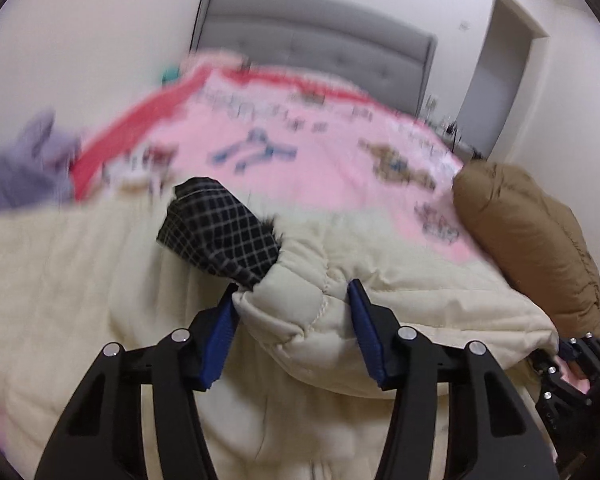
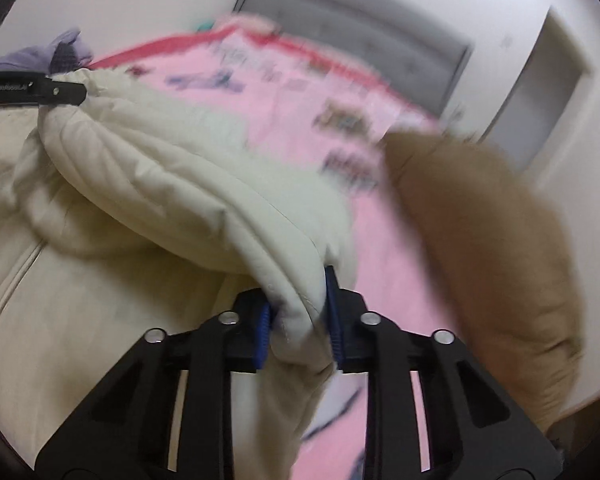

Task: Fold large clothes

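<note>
2 grippers, left gripper (image 1: pixel 294 314) and right gripper (image 2: pixel 296 312), each clamped on cream coat (image 1: pixel 100 280).

A home bedroom: ahead of the grippers, a pink-sheeted bed (image 1: pixel 300 152) with grey padded headboard (image 1: pixel 312 40), doorway (image 1: pixel 496 72) beyond.

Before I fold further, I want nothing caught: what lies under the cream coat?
Under the cream coat the pink printed bedspread shows past its far edge. A black checked lining pokes from one opening. Whatever sits beneath the coat's middle is covered.

Both tools (image 1: pixel 294 312) (image 2: pixel 298 308) clamped, angled downward
</note>
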{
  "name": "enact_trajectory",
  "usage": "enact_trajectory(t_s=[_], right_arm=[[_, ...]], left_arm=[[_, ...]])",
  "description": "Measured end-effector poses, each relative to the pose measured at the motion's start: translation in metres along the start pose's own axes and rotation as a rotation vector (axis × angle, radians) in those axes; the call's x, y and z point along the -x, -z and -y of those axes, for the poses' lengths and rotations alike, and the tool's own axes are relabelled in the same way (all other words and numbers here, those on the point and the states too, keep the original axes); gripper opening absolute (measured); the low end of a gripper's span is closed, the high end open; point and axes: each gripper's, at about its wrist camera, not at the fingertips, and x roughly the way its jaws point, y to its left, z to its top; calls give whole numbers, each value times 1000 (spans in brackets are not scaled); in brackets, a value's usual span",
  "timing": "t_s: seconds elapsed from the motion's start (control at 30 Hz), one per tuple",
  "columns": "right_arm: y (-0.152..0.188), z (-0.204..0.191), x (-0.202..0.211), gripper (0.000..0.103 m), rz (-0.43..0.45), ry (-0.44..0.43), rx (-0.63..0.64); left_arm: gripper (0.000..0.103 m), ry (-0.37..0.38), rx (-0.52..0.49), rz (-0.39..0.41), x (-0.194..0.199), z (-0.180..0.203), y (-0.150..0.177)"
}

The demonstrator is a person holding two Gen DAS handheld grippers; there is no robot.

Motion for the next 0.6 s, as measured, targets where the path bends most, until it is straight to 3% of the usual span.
enact_trajectory(t_s=[0.07,0.13,0.27,0.33,0.4,0.53,0.6], right_arm=[[-3,-6,5,17,39,75,30],[5,-10,-1,17,11,63,56],[30,-20,-24,18,-141,-38,122],[35,-22,-26,25,-163,-74,152],[29,-11,-20,37,-156,-172,106],[2,43,-7,41,-196,-453,-164],[-9,61,-8,49,-252,-559,-249]], left_arm=[[54,30,29,67,12,0,-3],[54,32,31,66,16,-1,4],[54,12,40,-59,7,-13,42],[54,-1,53,-110,3,-21,60],[54,-6,54,-108,4,-23,64],[54,15,108,-102,4,-29,59],[54,14,134,-109,6,-33,60]])
